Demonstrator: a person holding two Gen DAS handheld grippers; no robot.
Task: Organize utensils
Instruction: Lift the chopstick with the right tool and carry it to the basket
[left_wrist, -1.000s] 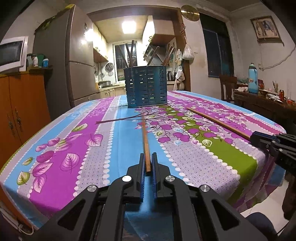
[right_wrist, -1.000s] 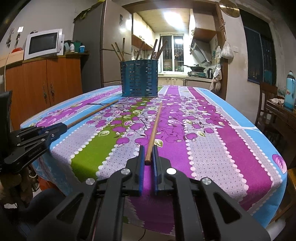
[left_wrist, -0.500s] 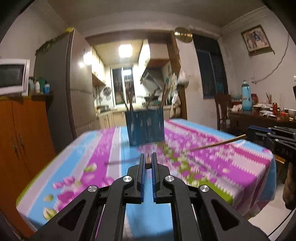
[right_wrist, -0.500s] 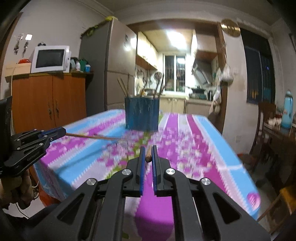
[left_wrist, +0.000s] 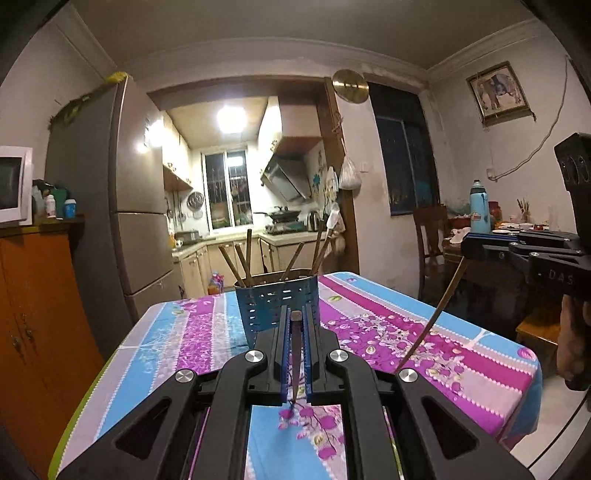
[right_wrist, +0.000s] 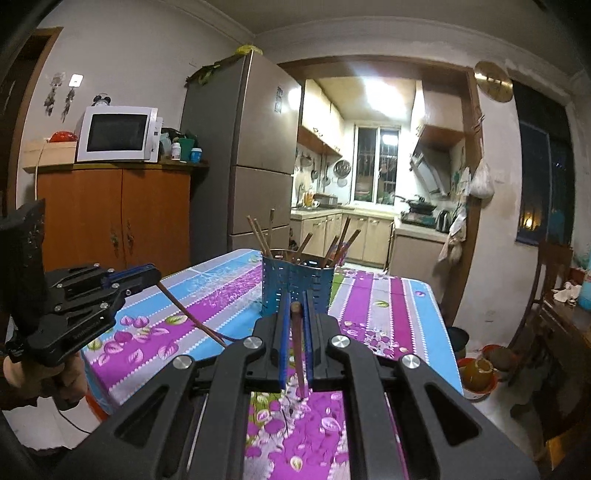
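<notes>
Black jaws fill the bottom of both wrist views, each pair clamped on one wooden chopstick. The left gripper (left_wrist: 295, 354) pinches its chopstick (left_wrist: 295, 350) by the top end, the stick hanging steeply down between the blue pads toward the tablecloth (left_wrist: 155, 354). The right gripper (right_wrist: 295, 354) holds the second chopstick (right_wrist: 297, 350) the same way, tip over the purple flowers at lower centre. That makes two chopsticks in the air, one per gripper; each also shows in the other view, slanting down from the neighbouring jaws at the frame's side.

Beyond the fingertips, mid-frame, stands one blue perforated utensil holder (left_wrist: 277, 302) on the table, upright, with about seven sticks leaning out of its open top. The cloth around it looks bare on all sides I can see, out to the far table edge behind it.

Farther back, one fridge (right_wrist: 240, 147) rises at upper left of centre, one microwave (right_wrist: 118, 134) sits on an orange cabinet (right_wrist: 114, 218) at left, and a lit kitchen shows through the doorway.
</notes>
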